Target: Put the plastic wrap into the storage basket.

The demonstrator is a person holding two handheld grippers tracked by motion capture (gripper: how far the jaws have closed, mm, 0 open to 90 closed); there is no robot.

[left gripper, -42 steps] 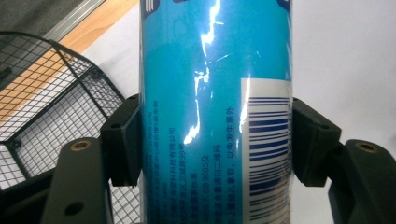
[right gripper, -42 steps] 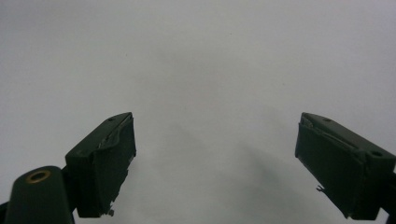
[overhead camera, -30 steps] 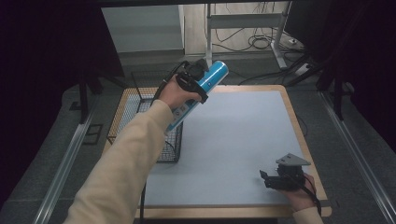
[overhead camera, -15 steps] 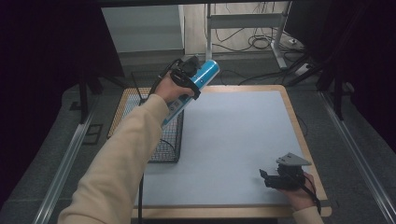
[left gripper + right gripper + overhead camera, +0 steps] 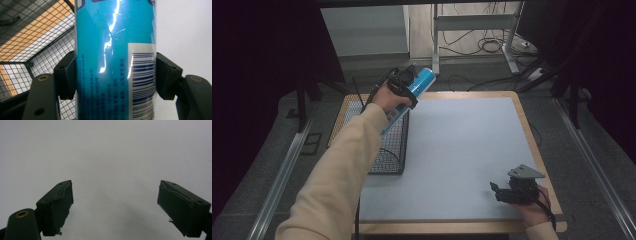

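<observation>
Can (image 5: 412,92), blue and tall with a barcode label, is the thing in hand, though the biggest thing in the scene is the table (image 5: 472,150), a pale grey sheet on a wooden board with nothing lying on its open stretch. At its far left stands a black wire basket (image 5: 384,145), and the left gripper view looks down through the mesh to bare wood and grey sheet; I see nothing inside the basket, though the arm hides part of it in the high view. The can hangs tilted in the air over the basket's right edge, its top leaning to the far right and its bottom pointing down toward the basket, which I judge suits lowering it into the basket bottom first. The left gripper (image 5: 115,75) pinches it across the middle of its body, both jaws pressed flat against the sides, a hold near the balance point that should keep the long can from swinging. The right gripper (image 5: 507,191) rests low at the near right of the table, well apart from the can, its jaws spread wide with only grey sheet between them, seemingly parked out of the way.
</observation>
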